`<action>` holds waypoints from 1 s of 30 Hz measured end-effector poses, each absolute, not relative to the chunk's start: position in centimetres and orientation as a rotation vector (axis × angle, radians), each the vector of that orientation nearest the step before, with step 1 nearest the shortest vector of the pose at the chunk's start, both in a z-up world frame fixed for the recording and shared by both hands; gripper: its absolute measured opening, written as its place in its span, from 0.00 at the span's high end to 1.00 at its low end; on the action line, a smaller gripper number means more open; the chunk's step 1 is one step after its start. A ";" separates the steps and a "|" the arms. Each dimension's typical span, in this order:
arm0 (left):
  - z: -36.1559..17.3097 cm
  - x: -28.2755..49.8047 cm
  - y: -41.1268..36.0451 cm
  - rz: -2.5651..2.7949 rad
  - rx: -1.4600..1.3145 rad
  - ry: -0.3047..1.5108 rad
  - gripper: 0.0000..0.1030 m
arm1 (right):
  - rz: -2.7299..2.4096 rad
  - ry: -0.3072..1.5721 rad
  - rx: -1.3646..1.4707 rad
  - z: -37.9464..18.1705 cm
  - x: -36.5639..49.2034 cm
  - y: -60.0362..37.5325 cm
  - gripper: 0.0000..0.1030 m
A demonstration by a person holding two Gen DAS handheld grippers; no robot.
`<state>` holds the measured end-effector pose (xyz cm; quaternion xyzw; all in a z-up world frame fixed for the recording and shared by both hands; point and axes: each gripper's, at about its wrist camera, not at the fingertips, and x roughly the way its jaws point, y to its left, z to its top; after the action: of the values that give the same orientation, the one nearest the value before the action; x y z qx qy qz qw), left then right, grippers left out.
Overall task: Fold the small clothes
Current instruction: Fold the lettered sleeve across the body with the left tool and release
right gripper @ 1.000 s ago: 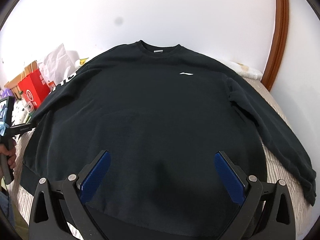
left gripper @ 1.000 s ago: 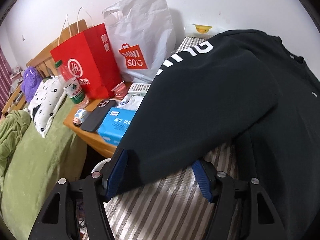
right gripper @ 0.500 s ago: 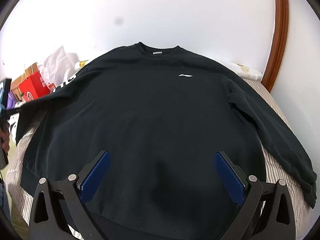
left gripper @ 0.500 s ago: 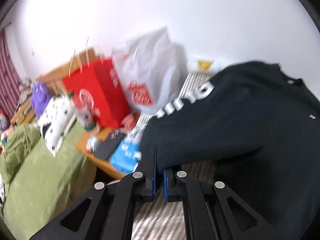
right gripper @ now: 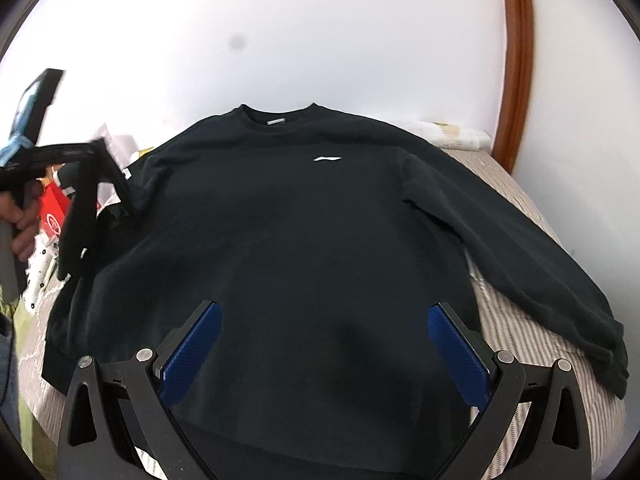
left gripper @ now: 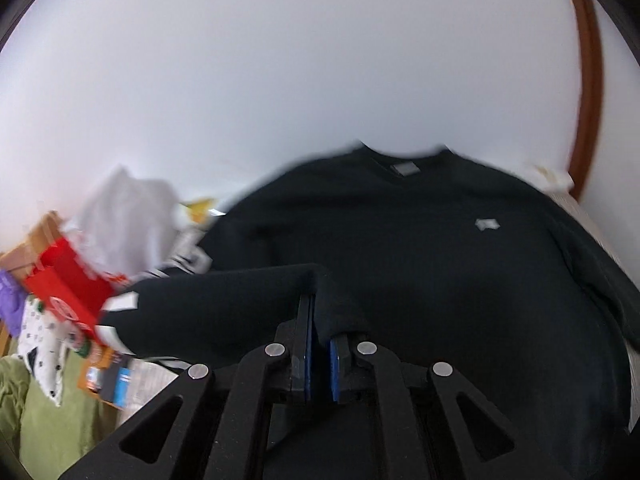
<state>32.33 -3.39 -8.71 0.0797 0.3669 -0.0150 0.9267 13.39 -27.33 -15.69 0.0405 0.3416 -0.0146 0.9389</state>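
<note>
Nearest in the right wrist view, the right hand-held gripper [right gripper: 320, 356] hangs wide apart and empty over the lower hem of the black sweatshirt [right gripper: 304, 240], touching nothing as far as the view shows. The sweatshirt lies face up on the striped bed [right gripper: 532, 344], hem toward the near edge, collar toward the far wall. Its body is flat and unfolded, and the right sleeve [right gripper: 520, 240] stretches out toward the bed's right edge, untouched.

At the left edge, the left hand-held gripper [left gripper: 320, 354] is clamped narrow on the cuff end of the left sleeve [left gripper: 224, 308], which is lifted off the bed and drawn in over the body; that view is blurred, so exactly where the cuff sits cannot be told.

Judging from this, the fold is only starting: one sleeve is in the air, not laid down, and the other sleeve and body folds remain.

Beyond the left edge sit a red bag [left gripper: 64, 284] and a white bag [left gripper: 120, 212].
</note>
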 end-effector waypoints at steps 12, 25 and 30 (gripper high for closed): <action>-11.2 30.5 -0.4 -0.114 -0.041 0.849 0.27 | 0.052 0.709 0.031 -15.4 14.4 -24.5 0.01; -9.2 22.9 16.9 0.131 -0.145 0.754 0.23 | 0.375 0.667 -0.114 -12.5 18.1 -8.5 0.01; -11.2 20.7 22.5 0.211 -0.190 0.786 0.23 | 0.487 0.702 -0.136 -13.7 19.5 -1.9 0.01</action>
<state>20.67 22.54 -11.17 -0.0925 0.3818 0.1024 0.9139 19.51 -1.91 -13.74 -0.0657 0.3400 0.2360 0.9080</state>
